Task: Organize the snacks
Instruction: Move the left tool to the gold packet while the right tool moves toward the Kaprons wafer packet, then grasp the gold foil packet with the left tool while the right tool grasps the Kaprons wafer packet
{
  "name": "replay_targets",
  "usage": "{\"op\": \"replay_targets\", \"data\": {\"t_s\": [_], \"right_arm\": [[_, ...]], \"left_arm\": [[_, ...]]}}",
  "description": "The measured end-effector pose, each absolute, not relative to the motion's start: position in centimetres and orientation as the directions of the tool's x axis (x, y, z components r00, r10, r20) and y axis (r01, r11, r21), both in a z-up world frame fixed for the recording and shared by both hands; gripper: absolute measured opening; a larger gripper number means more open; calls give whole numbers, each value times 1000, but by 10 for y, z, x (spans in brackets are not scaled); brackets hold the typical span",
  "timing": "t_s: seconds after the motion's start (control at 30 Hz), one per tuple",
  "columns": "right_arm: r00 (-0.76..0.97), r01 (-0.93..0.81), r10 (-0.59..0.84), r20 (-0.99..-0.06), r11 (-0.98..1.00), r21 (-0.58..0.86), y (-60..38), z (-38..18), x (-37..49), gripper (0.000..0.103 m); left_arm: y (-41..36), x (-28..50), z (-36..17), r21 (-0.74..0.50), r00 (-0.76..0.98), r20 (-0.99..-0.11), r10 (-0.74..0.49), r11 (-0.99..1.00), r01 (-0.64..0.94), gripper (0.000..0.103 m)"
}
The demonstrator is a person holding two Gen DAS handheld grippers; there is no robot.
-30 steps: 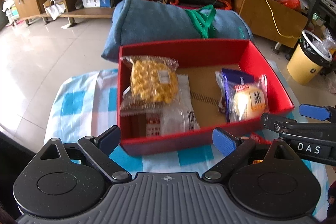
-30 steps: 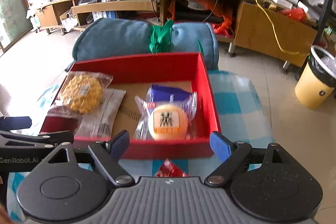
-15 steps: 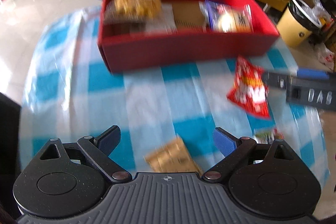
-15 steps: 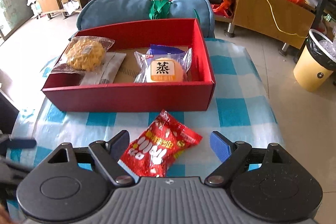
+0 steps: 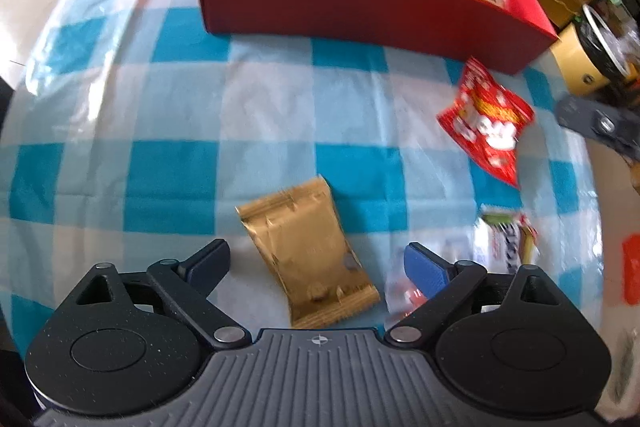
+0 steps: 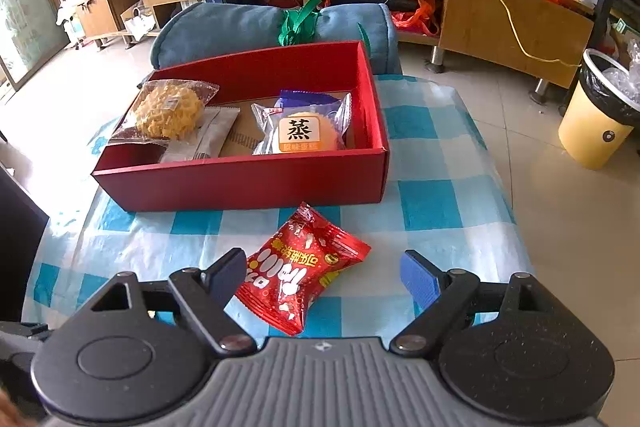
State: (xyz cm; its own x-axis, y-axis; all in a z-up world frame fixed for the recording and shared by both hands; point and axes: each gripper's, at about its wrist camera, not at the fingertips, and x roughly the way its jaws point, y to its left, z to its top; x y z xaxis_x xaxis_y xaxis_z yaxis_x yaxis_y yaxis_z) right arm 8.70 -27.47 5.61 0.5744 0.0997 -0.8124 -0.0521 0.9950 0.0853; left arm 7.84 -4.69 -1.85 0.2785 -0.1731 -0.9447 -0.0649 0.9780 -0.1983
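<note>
A red box (image 6: 240,183) sits on the blue-checked tablecloth (image 6: 432,203). It holds a yellow waffle snack bag (image 6: 168,111), a steamed-cake packet (image 6: 304,131) and a white packet (image 6: 208,139). My left gripper (image 5: 316,259) points down, open, with a gold packet (image 5: 304,259) lying flat between its fingers, apart from the pads. My right gripper (image 6: 322,271) is open above a red packet (image 6: 296,267), which lies near its left finger. The left wrist view shows the same red packet (image 5: 486,123) in front of the box (image 5: 360,7), and a white-and-green packet (image 5: 504,239) further right.
A rolled blue cushion (image 6: 272,23) lies behind the box. A yellow bin (image 6: 596,123) stands on the floor at the right, with a wooden TV cabinet (image 6: 500,11) beyond. The table's right edge runs close to the loose packets.
My left gripper has drawn back from the box and tipped down over the gold packet. My right gripper has also pulled back, bringing the red packet between its fingers.
</note>
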Motion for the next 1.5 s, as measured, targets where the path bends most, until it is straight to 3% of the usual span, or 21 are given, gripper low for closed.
{"op": "replay_targets", "data": {"t_s": [0.13, 0.2, 0.5, 0.57, 0.67, 0.8, 0.9, 1.13, 1.27, 1.37, 1.5], "right_arm": [[573, -48, 99, -813, 995, 87, -277, 56, 86, 79], [572, -48, 99, -814, 995, 88, -278, 57, 86, 79], [585, -50, 111, -803, 994, 101, -279, 63, 85, 79], [588, -54, 118, -800, 993, 107, -279, 65, 85, 79], [592, -55, 124, -797, 992, 113, -280, 67, 84, 79], [591, -62, 131, -796, 991, 117, -280, 69, 81, 79], [580, -63, 131, -804, 991, 116, -280, 66, 81, 79], [530, -63, 149, -835, 989, 137, -279, 52, 85, 79], [495, -76, 164, -853, 986, 146, -272, 43, 87, 79], [471, -82, 166, -866, 986, 145, -268, 36, 87, 79], [436, -79, 162, -885, 987, 142, -263, 26, 90, 79]], "left_arm": [[-51, 83, -18, -87, 321, -945, -67, 995, -50, 90], [-52, 84, -21, 2, 350, -937, 8, 1000, -19, 95], [-20, 95, -15, 70, 362, -925, 114, 989, -132, 90], [-13, 92, -12, 27, 354, -932, 79, 988, -149, 90], [-24, 89, -6, -63, 326, -944, -53, 998, -21, 91], [-57, 82, 5, 0, 354, -932, -77, 977, 214, 91], [-70, 88, 4, -50, 298, -941, -161, 936, 350, 91], [-90, 80, -1, 72, 229, -965, -130, 705, 706, 91], [-93, 68, -15, 38, 151, -978, -145, 583, 812, 91], [-94, 59, -25, 92, 177, -975, -136, 477, 874, 94], [-89, 66, -30, 45, 148, -972, -184, 472, 881, 95]]}}
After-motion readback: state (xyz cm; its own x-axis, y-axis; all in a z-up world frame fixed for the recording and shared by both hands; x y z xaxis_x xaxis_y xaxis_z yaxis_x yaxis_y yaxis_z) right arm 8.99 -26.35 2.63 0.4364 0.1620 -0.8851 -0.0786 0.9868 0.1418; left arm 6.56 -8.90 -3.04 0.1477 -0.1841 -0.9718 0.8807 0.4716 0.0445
